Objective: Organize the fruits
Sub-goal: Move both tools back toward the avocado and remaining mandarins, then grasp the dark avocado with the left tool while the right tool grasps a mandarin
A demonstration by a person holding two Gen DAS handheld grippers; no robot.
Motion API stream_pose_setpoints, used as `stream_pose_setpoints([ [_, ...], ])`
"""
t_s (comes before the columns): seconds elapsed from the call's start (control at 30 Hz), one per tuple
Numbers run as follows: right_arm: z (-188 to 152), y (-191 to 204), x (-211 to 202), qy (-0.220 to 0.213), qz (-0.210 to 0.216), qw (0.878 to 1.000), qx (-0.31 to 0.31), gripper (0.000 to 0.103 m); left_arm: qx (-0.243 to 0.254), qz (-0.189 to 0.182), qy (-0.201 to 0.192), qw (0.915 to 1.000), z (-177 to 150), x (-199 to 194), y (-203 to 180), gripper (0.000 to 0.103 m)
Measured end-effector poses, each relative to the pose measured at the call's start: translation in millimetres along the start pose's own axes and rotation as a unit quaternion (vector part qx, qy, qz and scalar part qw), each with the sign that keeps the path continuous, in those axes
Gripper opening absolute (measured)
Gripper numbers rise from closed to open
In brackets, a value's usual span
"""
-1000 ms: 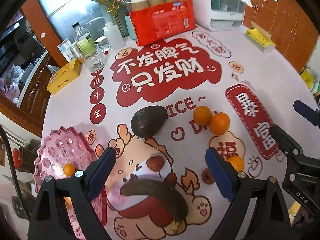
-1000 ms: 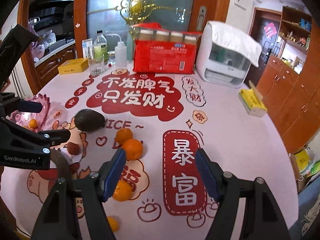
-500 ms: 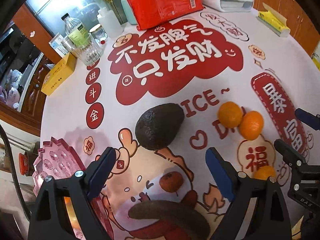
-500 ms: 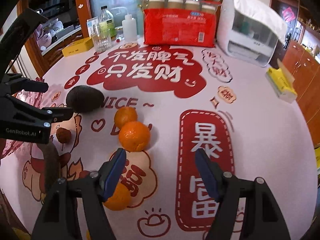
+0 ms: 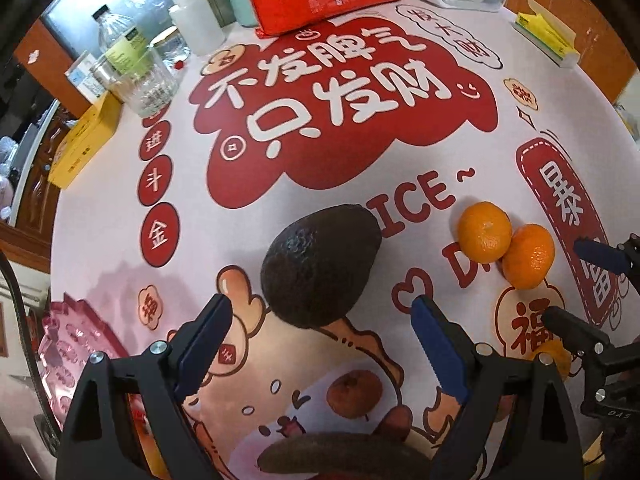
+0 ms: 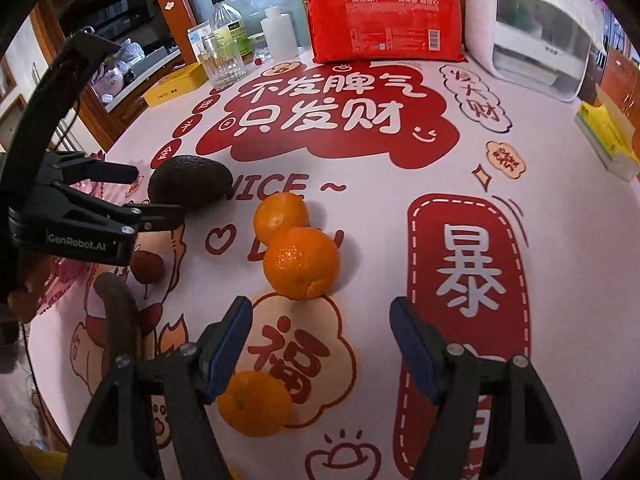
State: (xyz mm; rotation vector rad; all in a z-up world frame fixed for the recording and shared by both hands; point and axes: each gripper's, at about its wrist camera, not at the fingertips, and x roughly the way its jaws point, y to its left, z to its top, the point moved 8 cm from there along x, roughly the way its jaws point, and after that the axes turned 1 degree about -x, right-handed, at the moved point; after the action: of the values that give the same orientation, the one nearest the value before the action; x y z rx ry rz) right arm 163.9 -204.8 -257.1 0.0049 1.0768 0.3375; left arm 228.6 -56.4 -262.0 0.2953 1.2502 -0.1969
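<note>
Since the earlier frames both grippers have advanced. The dark, pebbly-skinned avocado (image 5: 320,266) now fills the centre of the left view, just ahead of the left gripper (image 5: 322,346), jaws spread, nothing held. The right gripper (image 6: 320,346), jaws likewise spread and empty, sits just short of two touching orange mandarins (image 6: 298,246) at frame centre; a third mandarin (image 6: 254,402) lies by its left finger. Surface: white tablecloth with red Chinese print (image 6: 560,216). Red packet of paper cups (image 6: 384,24) at top centre, white appliance (image 6: 536,28) at upper right, pink scalloped tray (image 5: 76,356) at lower left.
</note>
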Motion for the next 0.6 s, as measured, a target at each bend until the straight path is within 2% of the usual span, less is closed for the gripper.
stream_pose_setpoints([
  [0.13,1.6,-1.0,5.0,0.003,0.016,1.0,0.011,0.071,0.008,-0.003,0.007,0.9999,4.0,12.5,0.5,0.09],
  [0.3,5.1,-0.3,9.5,0.004,0.025,1.0,0.018,0.071,-0.006,-0.018,0.012,0.9998,8.7,24.2,5.0,0.09],
  [0.47,11.7,0.9,14.6,0.002,0.02,1.0,0.016,0.071,-0.018,-0.029,0.015,0.9993,11.9,31.4,7.4,0.083],
  [0.53,15.1,2.8,17.9,0.0,0.009,1.0,0.007,0.065,-0.026,-0.036,0.017,0.9989,13.0,34.7,8.7,0.079],
  [0.6,16.3,5.3,21.2,0.004,0.007,1.0,-0.001,0.053,-0.03,-0.043,0.021,0.9984,13.0,37.6,8.9,0.071],
])
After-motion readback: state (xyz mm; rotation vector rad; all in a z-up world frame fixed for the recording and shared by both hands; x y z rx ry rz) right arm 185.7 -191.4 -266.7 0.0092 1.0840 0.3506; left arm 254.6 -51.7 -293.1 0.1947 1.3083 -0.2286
